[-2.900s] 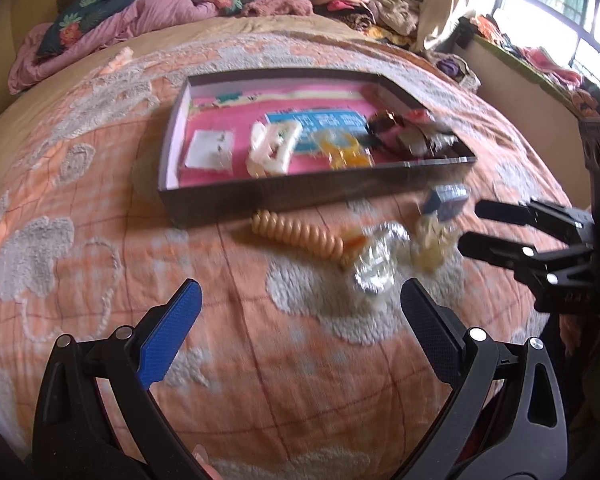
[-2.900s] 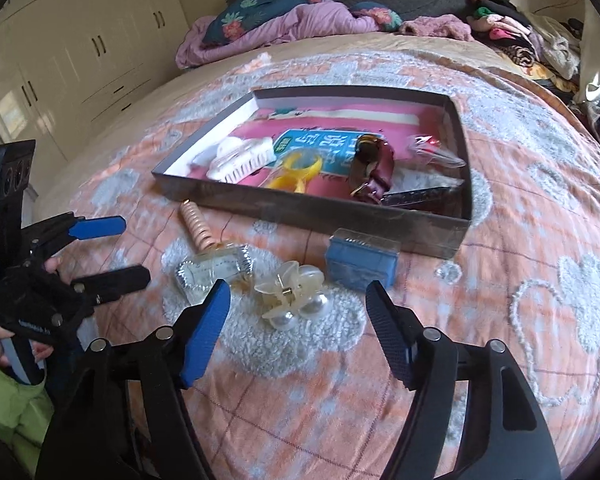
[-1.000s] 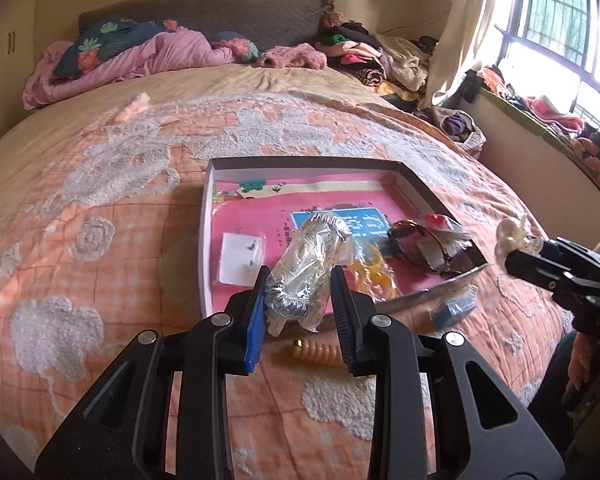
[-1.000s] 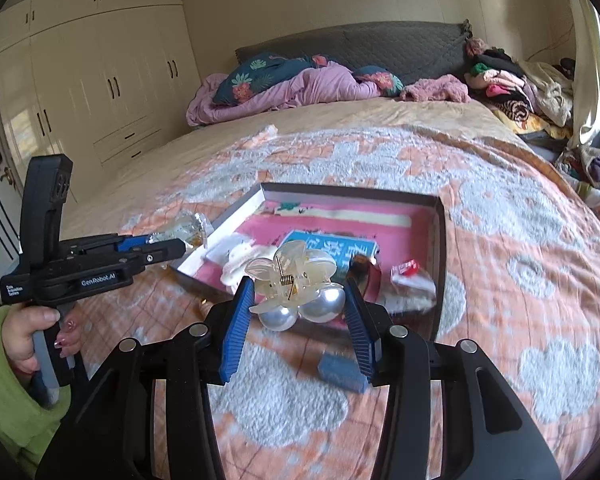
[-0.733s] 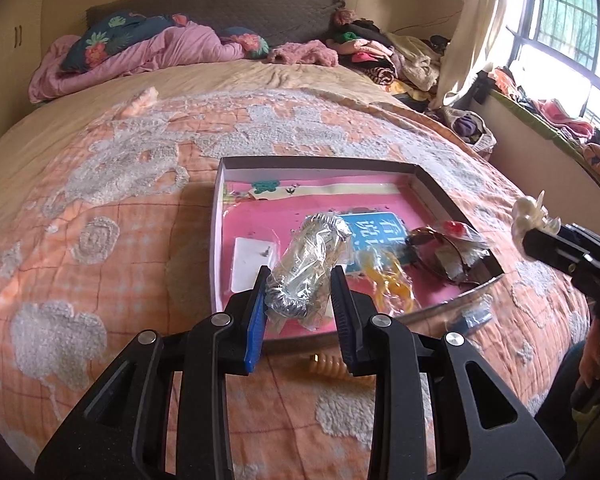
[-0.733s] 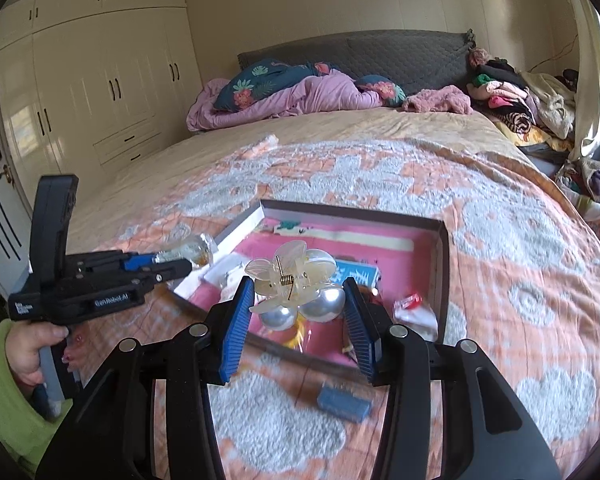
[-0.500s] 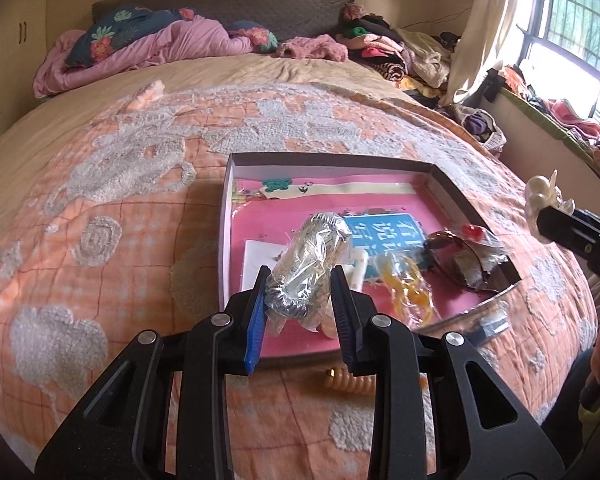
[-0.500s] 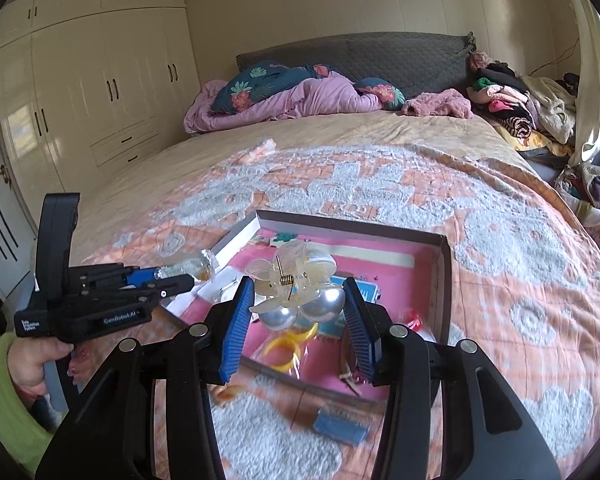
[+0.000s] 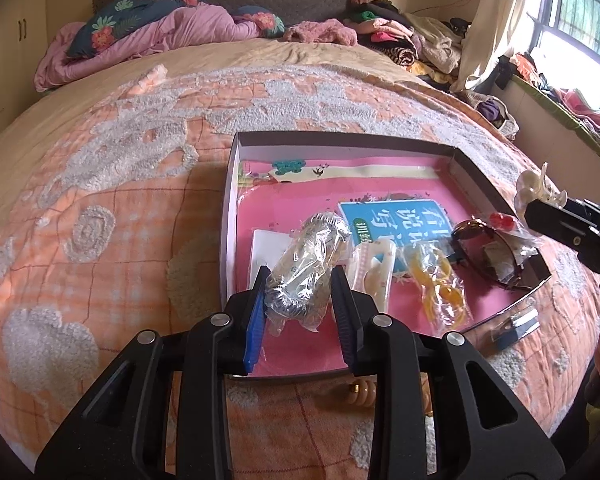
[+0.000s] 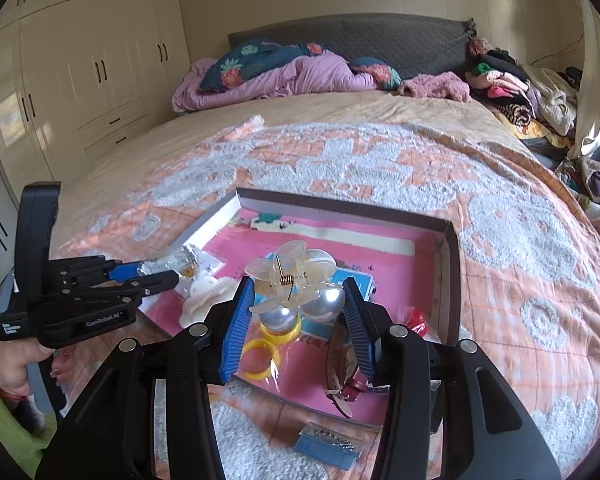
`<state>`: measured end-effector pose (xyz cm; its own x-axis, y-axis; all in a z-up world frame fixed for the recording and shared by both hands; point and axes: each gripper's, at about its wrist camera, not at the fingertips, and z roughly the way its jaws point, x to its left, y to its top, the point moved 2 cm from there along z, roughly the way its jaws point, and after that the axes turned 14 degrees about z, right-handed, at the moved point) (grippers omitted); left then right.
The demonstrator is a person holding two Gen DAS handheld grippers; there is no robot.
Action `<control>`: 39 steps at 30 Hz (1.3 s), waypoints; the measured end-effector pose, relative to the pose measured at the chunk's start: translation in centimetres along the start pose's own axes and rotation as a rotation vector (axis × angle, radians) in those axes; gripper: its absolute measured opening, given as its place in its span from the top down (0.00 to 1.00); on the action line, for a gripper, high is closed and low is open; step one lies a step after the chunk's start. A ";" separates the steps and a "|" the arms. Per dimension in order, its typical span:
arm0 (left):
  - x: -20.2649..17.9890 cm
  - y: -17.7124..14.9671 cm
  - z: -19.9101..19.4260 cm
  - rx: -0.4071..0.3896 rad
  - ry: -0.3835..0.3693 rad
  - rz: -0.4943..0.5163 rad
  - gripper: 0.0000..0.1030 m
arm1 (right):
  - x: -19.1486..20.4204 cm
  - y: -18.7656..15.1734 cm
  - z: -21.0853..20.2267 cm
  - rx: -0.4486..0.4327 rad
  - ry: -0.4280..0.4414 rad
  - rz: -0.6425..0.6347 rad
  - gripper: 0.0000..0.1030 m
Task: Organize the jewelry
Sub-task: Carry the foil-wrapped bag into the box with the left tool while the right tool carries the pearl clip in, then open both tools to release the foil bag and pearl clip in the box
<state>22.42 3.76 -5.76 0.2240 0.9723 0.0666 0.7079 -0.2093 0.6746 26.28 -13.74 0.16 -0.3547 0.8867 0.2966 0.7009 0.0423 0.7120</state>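
Note:
My left gripper is shut on a clear plastic bag with a silver bracelet and holds it over the near left part of the open box. My right gripper is shut on a cream flower hair claw with two pearls above the box. The box's pink floor holds a white hair clip, yellow rings in a bag, a dark red watch and a white card. In the right wrist view the left gripper shows at the left.
A small blue box and a peach spiral hair tie lie on the orange bedspread in front of the box. Pillows, a pink quilt and a pile of clothes lie at the bed's far end. White wardrobes stand left.
Both grippers closed on their items, lifted them off the bedspread and carried them forward over the box. In the last second both moved further over the box.

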 end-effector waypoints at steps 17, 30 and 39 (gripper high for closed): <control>-0.1 -0.3 0.5 0.015 -0.008 -0.006 0.76 | -1.3 -2.2 3.4 0.093 -0.040 0.026 0.57; -0.2 -0.2 -1.2 -0.014 -0.021 -0.023 0.67 | -1.2 -1.9 0.6 0.043 -0.001 0.067 0.32; -0.7 -0.3 -3.5 -0.053 -0.027 -0.035 0.56 | -1.0 -1.5 -3.8 -0.050 0.024 0.114 0.15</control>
<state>19.71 3.49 -3.38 0.2182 0.9756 0.0229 0.6790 -0.1686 0.7145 23.26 -16.46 1.22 -0.2902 0.8730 0.3921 0.7060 -0.0813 0.7036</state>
